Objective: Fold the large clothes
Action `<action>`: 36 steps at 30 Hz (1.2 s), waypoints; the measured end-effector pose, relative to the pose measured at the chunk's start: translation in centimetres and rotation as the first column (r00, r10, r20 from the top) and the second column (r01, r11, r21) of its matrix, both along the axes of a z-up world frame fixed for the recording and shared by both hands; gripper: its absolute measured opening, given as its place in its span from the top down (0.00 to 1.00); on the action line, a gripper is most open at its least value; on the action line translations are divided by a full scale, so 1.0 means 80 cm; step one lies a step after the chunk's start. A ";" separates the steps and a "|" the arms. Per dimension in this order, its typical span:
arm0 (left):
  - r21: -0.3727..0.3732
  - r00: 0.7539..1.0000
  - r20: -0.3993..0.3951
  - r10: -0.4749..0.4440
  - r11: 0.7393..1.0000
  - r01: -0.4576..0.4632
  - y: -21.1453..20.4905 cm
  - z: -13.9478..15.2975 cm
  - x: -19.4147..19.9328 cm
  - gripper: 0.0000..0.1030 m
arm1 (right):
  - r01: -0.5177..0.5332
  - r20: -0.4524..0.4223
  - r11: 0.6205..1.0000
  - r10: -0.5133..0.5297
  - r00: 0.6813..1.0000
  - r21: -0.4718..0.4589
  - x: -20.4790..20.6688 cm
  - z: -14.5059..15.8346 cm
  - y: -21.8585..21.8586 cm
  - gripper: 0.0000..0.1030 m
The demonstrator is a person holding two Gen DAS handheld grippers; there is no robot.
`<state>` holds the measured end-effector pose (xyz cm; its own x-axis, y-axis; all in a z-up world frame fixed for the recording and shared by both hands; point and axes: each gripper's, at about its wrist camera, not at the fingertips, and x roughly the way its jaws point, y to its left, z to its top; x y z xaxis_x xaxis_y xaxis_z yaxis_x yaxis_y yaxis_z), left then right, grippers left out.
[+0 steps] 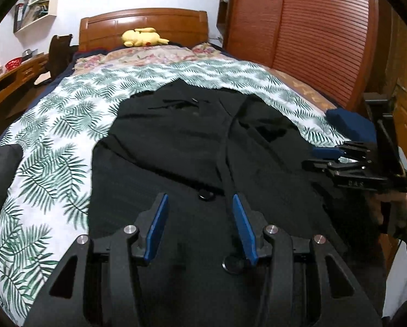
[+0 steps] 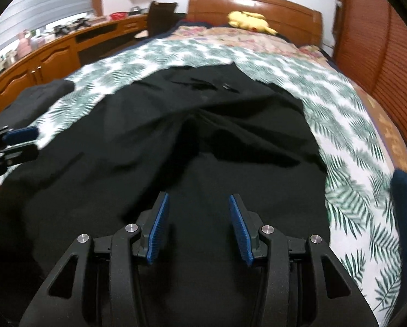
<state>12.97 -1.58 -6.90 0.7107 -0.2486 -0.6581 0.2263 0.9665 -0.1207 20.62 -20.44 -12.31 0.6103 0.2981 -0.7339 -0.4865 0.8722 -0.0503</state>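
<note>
Two grippers hung over a bed (image 1: 53, 125) on which a black garment (image 1: 181, 141) lay spread. The garment rested on a leaf-print sheet (image 1: 39, 169), running from the near edge toward the far headboard (image 1: 143, 24), rumpled at its middle and with a cord (image 1: 226, 158) trailing down it in the left wrist view.

The left gripper (image 1: 199, 204) stood with its fingers (image 1: 157, 226) parted and nothing between them; the garment lay below and just ahead of the tips, and whether they touched the cloth could not be told. A black button (image 1: 206, 195) on the garment sat between the two tips in that view.

The right gripper (image 2: 198, 204) likewise had its blue fingers (image 2: 158, 226) released, empty, with the garment's near part spread beneath them. From the left wrist view this gripper (image 1: 326, 158) showed at the right, over the garment's right edge, held by a hand (image 1: 400, 207). From the right wrist view the left gripper (image 2: 20, 141) showed at the left edge, over the garment's left side.

A yellow plush (image 1: 143, 37) lay far off by the headboard. A blue item (image 1: 350, 125) sat at the bed's right edge, near the wardrobe (image 1: 299, 32). A wooden counter (image 2: 53, 51) ran along the left of the room.
</note>
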 end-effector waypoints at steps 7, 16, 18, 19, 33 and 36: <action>0.046 1.000 -0.016 -0.012 0.999 0.013 -0.026 -0.011 0.005 0.54 | 0.027 -0.011 1.000 -0.027 1.000 -0.016 0.007 -0.031 -0.032 0.53; 0.038 0.999 -0.034 -0.035 0.999 0.036 -0.040 -0.017 -0.003 0.54 | 0.049 -0.037 0.996 -0.046 0.998 0.081 0.015 -0.063 -0.051 0.36; 0.036 0.998 -0.035 -0.047 0.998 0.048 -0.045 -0.018 -0.010 0.54 | 0.047 -0.032 0.994 -0.044 0.999 0.097 0.015 -0.064 -0.053 0.35; 0.038 0.998 -0.034 -0.052 0.998 0.053 -0.048 -0.019 -0.013 0.54 | 0.046 -0.025 0.994 -0.044 0.999 0.098 0.014 -0.064 -0.053 0.35; -0.006 0.993 -0.105 -0.048 0.999 0.047 -0.067 -0.047 -0.053 0.63 | 0.046 0.036 0.994 -0.050 0.998 0.103 0.004 -0.066 -0.052 0.35; -0.022 0.991 -0.124 -0.046 0.999 0.044 -0.066 -0.050 -0.054 0.63 | 0.046 0.042 0.994 -0.050 0.998 0.103 0.002 -0.066 -0.052 0.35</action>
